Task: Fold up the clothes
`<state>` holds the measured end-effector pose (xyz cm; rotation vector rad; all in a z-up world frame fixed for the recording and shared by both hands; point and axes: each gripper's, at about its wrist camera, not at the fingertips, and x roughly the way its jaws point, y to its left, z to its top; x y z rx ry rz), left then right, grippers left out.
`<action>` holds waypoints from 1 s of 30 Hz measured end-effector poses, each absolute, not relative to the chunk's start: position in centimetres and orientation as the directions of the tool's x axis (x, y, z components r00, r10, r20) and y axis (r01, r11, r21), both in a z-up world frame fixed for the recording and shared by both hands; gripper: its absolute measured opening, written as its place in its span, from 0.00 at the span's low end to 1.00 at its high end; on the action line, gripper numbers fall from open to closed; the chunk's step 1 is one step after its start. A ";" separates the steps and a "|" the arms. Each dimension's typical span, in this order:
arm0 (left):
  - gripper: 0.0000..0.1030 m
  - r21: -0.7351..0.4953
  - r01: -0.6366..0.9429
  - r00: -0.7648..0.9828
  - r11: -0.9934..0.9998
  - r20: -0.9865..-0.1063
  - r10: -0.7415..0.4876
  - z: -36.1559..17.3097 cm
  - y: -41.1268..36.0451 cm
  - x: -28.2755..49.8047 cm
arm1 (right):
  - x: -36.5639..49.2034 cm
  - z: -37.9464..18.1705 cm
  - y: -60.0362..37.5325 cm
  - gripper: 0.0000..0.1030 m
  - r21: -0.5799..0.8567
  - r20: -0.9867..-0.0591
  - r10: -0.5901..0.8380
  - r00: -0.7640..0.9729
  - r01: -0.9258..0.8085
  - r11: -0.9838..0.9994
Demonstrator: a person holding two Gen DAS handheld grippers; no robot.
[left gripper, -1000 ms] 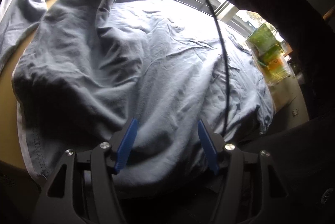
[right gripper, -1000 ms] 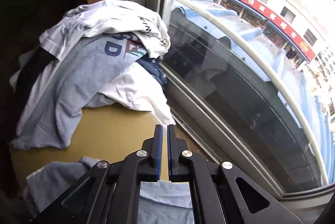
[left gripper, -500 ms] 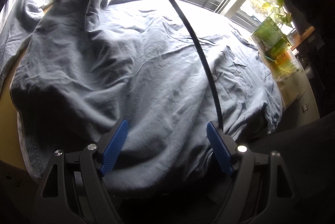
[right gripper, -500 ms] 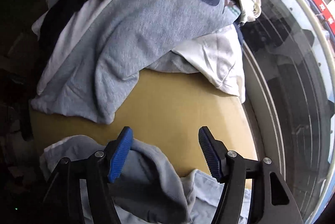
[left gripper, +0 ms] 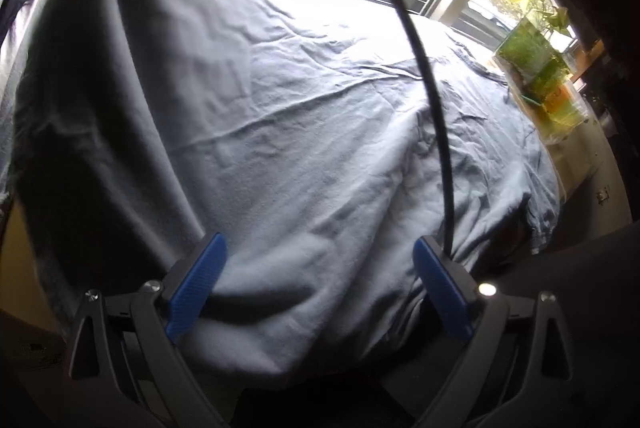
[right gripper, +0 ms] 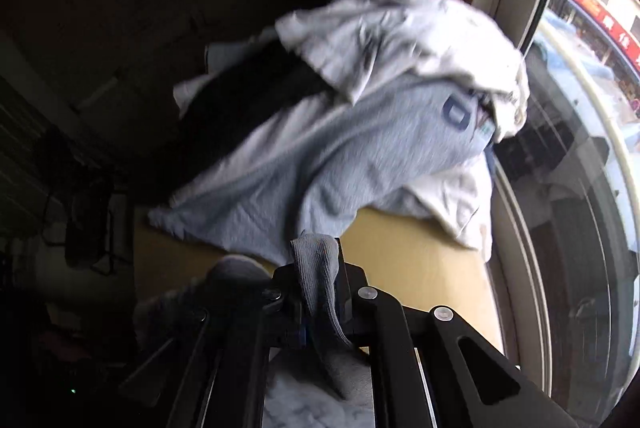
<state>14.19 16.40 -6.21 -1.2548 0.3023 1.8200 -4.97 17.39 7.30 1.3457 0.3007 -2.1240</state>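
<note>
L hand-held gripper (left gripper: 316,284): jaws wide and opening further, blue pads clear on both sides. The light-blue garment (left gripper: 320,132) lies spread under and between them; no pinch, pads don't press it. Garment covers most of the surface in L wrist view, wrinkled, one portion at frame left raised and in shadow. Black cable (left gripper: 424,68) arcs across the view from the top down to the R-side finger. Glass tank w/ green plants (left gripper: 536,68) at far right by the window.

R hand-held gripper (right gripper: 320,288): jaws closed tight on a fold of grey-blue fabric (right gripper: 316,268); fold sticks up through the fingertips, rest trails down below the jaws. Can't tell for sure from R view alone whether it's the same garment as under L. View motion-blurred.

Beyond R gripper: yellow surface (right gripper: 420,260) bare in a patch, then a pile of clothes (right gripper: 360,132) — grey tee w/ dark letter "D", white items on top and beneath, sth dark at the left. Pile sits next to the window (right gripper: 580,148); street and red signage outside.
</note>
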 end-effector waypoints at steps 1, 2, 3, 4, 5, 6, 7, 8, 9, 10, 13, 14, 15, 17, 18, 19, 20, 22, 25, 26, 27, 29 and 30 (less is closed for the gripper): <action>0.94 -0.252 -0.759 -0.122 -0.600 -0.850 0.512 -6.2 16.3 14.0 | -5.1 8.0 17.9 0.07 0.111 -0.858 -0.371 -0.355 0.577 -0.809; 0.94 -0.234 -0.759 -0.136 -0.608 -0.856 0.499 -6.3 16.3 13.9 | -5.4 8.1 18.0 0.07 0.056 -0.844 -0.340 -0.414 0.562 -0.825; 0.95 -0.223 -0.764 -0.137 -0.605 -0.860 0.491 -6.3 16.5 13.9 | -5.8 8.0 18.0 0.07 -0.014 -0.829 -0.295 -0.475 0.544 -0.839; 0.95 -0.213 -0.770 -0.138 -0.601 -0.865 0.483 -6.3 16.6 14.0 | -6.2 7.8 18.6 0.07 -0.068 -0.818 -0.238 -0.524 0.498 -0.864; 0.95 -0.214 -0.768 -0.136 -0.604 -0.866 0.480 -6.3 16.7 13.9 | -6.5 7.5 19.4 0.09 -0.116 -0.806 -0.174 -0.566 0.440 -0.891; 0.96 -0.216 -0.765 -0.134 -0.607 -0.868 0.478 -6.2 16.8 13.8 | -7.3 7.2 21.2 0.09 -0.108 -0.822 -0.141 -0.552 0.393 -0.913; 0.97 -0.208 -0.769 -0.134 -0.604 -0.872 0.471 -6.3 16.9 13.7 | -7.7 6.7 22.7 0.10 -0.082 -0.846 -0.130 -0.518 0.366 -0.927; 0.97 -0.199 -0.760 -0.147 -0.619 -0.875 0.462 -6.3 16.9 13.4 | -7.2 6.5 23.7 0.10 -0.077 -0.856 -0.118 -0.503 0.351 -0.933; 0.97 -0.189 -0.750 -0.160 -0.633 -0.878 0.452 -6.3 16.8 13.1 | -6.5 6.4 24.6 0.11 -0.081 -0.862 -0.105 -0.495 0.338 -0.938; 0.97 -0.178 -0.755 -0.162 -0.630 -0.882 0.443 -6.3 16.9 13.0 | -5.4 6.2 25.9 0.15 -0.073 -0.873 -0.102 -0.476 0.336 -0.939; 0.97 -0.143 -0.753 -0.187 -0.642 -0.890 0.417 -6.3 17.0 12.2 | -0.6 4.9 31.7 0.26 -0.043 -0.904 -0.077 -0.421 0.267 -0.963; 0.97 -0.130 -0.756 -0.193 -0.641 -0.892 0.408 -6.3 17.0 12.0 | 1.2 4.4 34.0 0.29 -0.035 -0.912 -0.062 -0.406 0.226 -0.973; 0.97 -0.108 -0.757 -0.204 -0.644 -0.897 0.391 -6.3 17.4 11.7 | 3.0 3.9 36.2 0.29 -0.027 -0.920 -0.048 -0.390 0.184 -0.982; 0.98 -0.072 -0.758 -0.223 -0.648 -0.905 0.361 -6.5 18.1 11.1 | 7.4 2.0 40.1 0.29 -0.023 -0.949 -0.007 -0.314 0.093 -0.995; 0.99 -0.056 -0.771 -0.222 -0.634 -0.910 0.350 -6.7 18.6 10.9 | 9.6 0.7 41.6 0.29 -0.027 -0.963 0.012 -0.269 0.054 -0.998; 0.99 -0.030 -0.781 -0.235 -0.624 -0.912 0.338 -6.8 19.0 10.8 | 11.8 -0.7 42.9 0.29 -0.034 -0.975 0.029 -0.221 0.018 -0.999; 1.00 -0.004 -0.790 -0.248 -0.614 -0.913 0.325 -6.9 19.4 10.7 | 14.0 -1.1 43.9 0.30 -0.009 -0.967 0.010 -0.253 -0.004 -1.000; 0.99 -0.009 -0.816 -0.229 -0.578 -0.913 0.337 -6.8 20.6 10.3 | 17.6 -2.1 45.6 0.31 0.014 -0.964 0.011 -0.266 -0.091 -0.996; 0.99 -0.012 -0.854 -0.206 -0.520 -0.910 0.360 -6.7 22.5 10.3 | 23.2 -3.5 47.8 0.31 0.026 -0.955 0.049 -0.292 -0.245 -0.969; 1.00 -0.004 -0.872 -0.204 -0.490 -0.906 0.371 -6.8 23.3 10.6 | 25.0 -4.0 48.4 0.31 0.037 -0.951 0.056 -0.303 -0.292 -0.956; 1.00 -0.007 -0.884 -0.195 -0.467 -0.903 0.383 -6.7 24.0 10.7 | 26.8 -4.4 48.8 0.31 0.048 -0.948 0.063 -0.311 -0.338 -0.940; 0.99 -0.014 -0.903 -0.176 -0.430 -0.901 0.397 -6.6 25.7 11.2 | 29.9 -5.4 49.3 0.31 0.036 -0.941 0.109 -0.321 -0.414 -0.909; 1.00 -0.001 -0.917 -0.170 -0.398 -0.903 0.394 -6.6 26.9 11.6 | 31.3 -6.0 49.4 0.31 0.026 -0.936 0.137 -0.325 -0.452 -0.892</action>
